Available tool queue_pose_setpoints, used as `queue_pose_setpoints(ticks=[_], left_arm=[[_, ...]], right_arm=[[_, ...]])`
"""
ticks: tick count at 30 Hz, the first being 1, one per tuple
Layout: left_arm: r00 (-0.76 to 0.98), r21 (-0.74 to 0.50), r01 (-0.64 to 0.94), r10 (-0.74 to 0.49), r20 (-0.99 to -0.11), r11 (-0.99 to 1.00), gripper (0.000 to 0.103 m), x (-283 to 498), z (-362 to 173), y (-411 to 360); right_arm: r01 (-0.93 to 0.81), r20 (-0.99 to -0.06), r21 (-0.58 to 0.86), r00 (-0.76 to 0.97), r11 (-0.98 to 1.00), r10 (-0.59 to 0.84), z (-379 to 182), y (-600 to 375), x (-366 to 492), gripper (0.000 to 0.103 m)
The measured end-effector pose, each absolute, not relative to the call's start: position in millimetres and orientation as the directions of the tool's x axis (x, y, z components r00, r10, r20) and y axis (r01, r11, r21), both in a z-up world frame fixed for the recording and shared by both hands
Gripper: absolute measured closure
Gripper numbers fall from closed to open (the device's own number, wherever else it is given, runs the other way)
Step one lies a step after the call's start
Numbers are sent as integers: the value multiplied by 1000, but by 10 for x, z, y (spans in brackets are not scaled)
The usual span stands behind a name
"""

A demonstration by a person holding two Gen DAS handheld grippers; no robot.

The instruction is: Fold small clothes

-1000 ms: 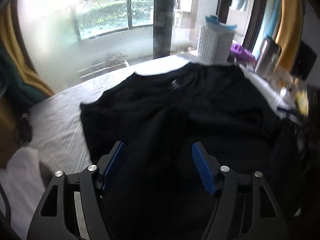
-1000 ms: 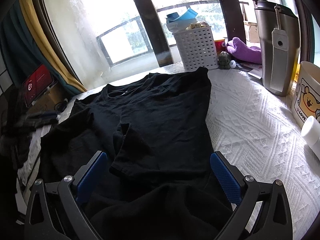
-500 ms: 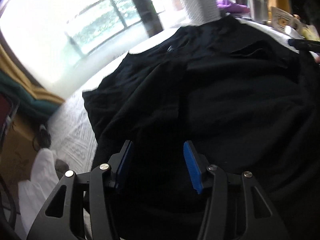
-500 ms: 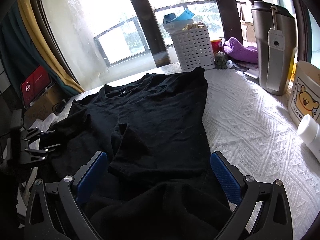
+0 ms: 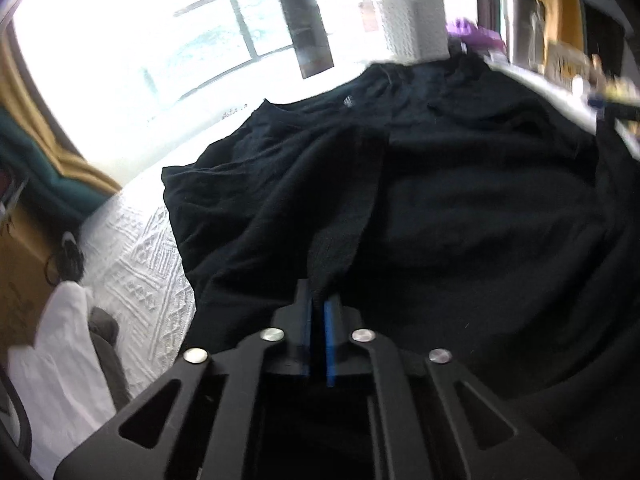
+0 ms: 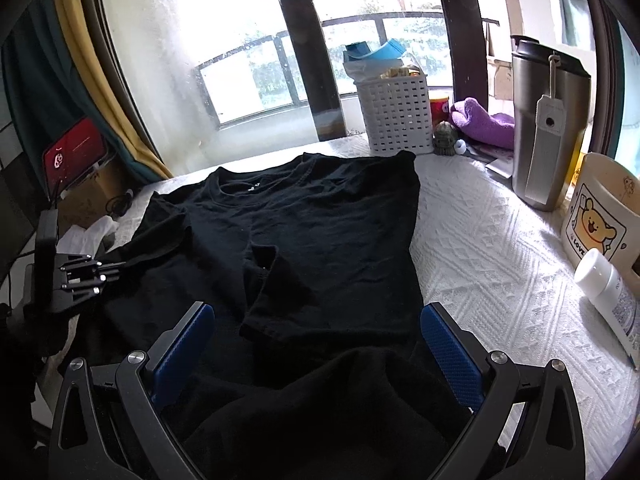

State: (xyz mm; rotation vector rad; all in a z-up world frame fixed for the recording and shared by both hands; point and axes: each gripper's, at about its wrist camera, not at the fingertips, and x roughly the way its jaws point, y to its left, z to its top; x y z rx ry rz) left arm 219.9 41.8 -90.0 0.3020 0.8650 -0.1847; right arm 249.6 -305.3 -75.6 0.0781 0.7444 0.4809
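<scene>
A black T-shirt point(image 6: 320, 240) lies on the white quilted cover point(image 6: 500, 264), collar toward the window, its right sleeve folded in over the body. In the left wrist view the shirt point(image 5: 460, 208) fills the frame. My left gripper point(image 5: 319, 300) is shut on a raised pinch of the shirt's fabric at its left side. It also shows in the right wrist view point(image 6: 116, 266), at the shirt's left sleeve. My right gripper point(image 6: 316, 332) is open and empty, its jaws wide apart over the shirt's lower part.
A white basket point(image 6: 396, 116), purple cloth point(image 6: 480, 124), steel tumbler point(image 6: 548, 120), bear-print container point(image 6: 600, 212) and white bottle point(image 6: 608, 288) stand along the back and right. White cloth point(image 5: 60, 360) hangs off the cover's left edge. A box with a red screen point(image 6: 74, 152) sits left.
My left gripper has closed, from wide open to pinching the shirt's fabric, and has moved in toward the shirt's left side. My right gripper has stayed open and nearly still.
</scene>
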Motion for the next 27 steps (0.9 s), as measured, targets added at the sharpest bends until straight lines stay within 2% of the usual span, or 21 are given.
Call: queue_pose_setpoints(ticks=[10, 15, 16, 19, 20, 27], left_arm=[[621, -153, 348, -350, -701, 925, 100, 2251, -523, 154], [548, -202, 306, -346, -762, 930, 98, 2476, -765, -56], [528, -203, 302, -341, -778, 932, 92, 2494, -809, -79], [533, -191, 304, -333, -778, 933, 61, 2348, -793, -93], [548, -178, 309, -328, -770, 934, 54, 2257, -738, -89], [605, -173, 277, -311, -733, 945, 53, 1717, -527, 155]], right_arm=[[-378, -628, 248, 638, 892, 446, -760, -3120, 2396, 0], [-368, -623, 245, 650, 897, 437, -721, -3186, 2313, 0], [-362, -622, 245, 653, 899, 432, -714, -3222, 2286, 0], [-344, -627, 245, 657, 906, 419, -725, -3337, 2215, 0], [-339, -629, 248, 656, 907, 417, -739, -3374, 2196, 0], [-314, -630, 253, 664, 915, 402, -787, -3565, 1992, 0]])
